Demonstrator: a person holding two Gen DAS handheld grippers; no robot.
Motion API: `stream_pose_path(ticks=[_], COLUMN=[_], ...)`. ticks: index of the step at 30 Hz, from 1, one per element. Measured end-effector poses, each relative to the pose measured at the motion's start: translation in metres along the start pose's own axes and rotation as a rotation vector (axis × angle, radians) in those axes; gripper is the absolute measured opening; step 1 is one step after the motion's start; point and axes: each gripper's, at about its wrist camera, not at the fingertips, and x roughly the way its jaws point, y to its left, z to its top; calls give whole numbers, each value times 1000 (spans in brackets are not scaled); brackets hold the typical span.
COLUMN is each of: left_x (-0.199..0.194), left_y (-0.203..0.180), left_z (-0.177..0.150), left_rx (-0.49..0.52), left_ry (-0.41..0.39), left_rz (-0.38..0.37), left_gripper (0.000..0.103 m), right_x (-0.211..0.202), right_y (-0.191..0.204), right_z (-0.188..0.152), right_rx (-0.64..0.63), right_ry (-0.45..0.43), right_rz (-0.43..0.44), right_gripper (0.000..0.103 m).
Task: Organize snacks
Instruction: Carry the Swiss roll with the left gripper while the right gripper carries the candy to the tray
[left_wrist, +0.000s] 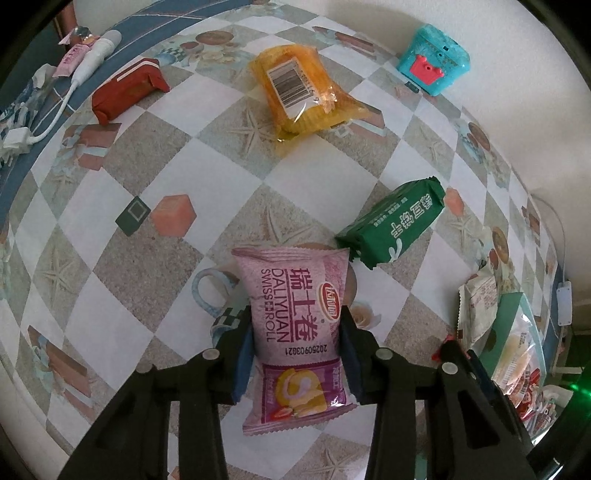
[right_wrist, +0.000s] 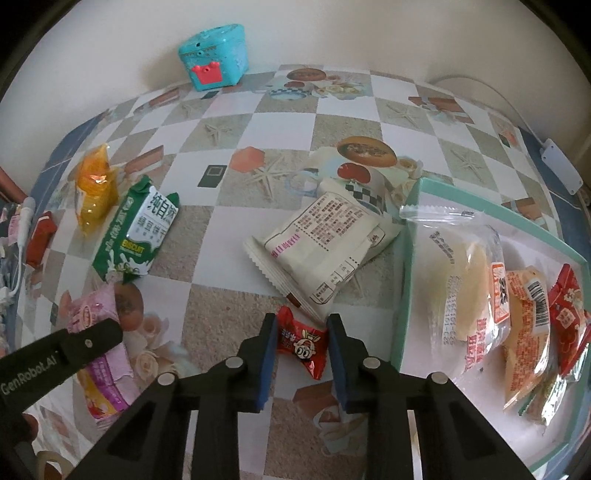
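Observation:
My left gripper (left_wrist: 295, 332) is shut on a pink Swiss roll packet (left_wrist: 295, 306), its blue pads pressing both sides; the packet also shows in the right wrist view (right_wrist: 99, 325). My right gripper (right_wrist: 301, 336) straddles a small red candy packet (right_wrist: 301, 345) lying on the table; the pads stand at its sides with small gaps, so it looks open. A teal tray (right_wrist: 408, 258) at the right holds several snack packets. A white packet (right_wrist: 321, 251) lies against the tray's left wall. A green biscuit pack (left_wrist: 391, 225) and an orange cake pack (left_wrist: 303, 92) lie farther out.
A turquoise toy box (right_wrist: 214, 57) stands against the far wall. A red packet (left_wrist: 125, 90) and a white cable with plug (left_wrist: 74, 92) lie at the table's left edge. A white adapter (right_wrist: 559, 170) sits at the right edge. The checkered tablecloth (left_wrist: 184, 155) covers the table.

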Motion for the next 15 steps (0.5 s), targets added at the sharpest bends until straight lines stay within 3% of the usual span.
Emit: stream_pose_path(ticks=[15], left_x=[-43], left_y=[12], left_z=[-6], left_rx=[-18], left_ry=[-78], left_rz=[-45], left_gripper=[41], right_x=[-41], right_y=[-15], right_z=[1], right_rx=[59], right_ry=[-57], right_rz=[72], right_gripper=[26])
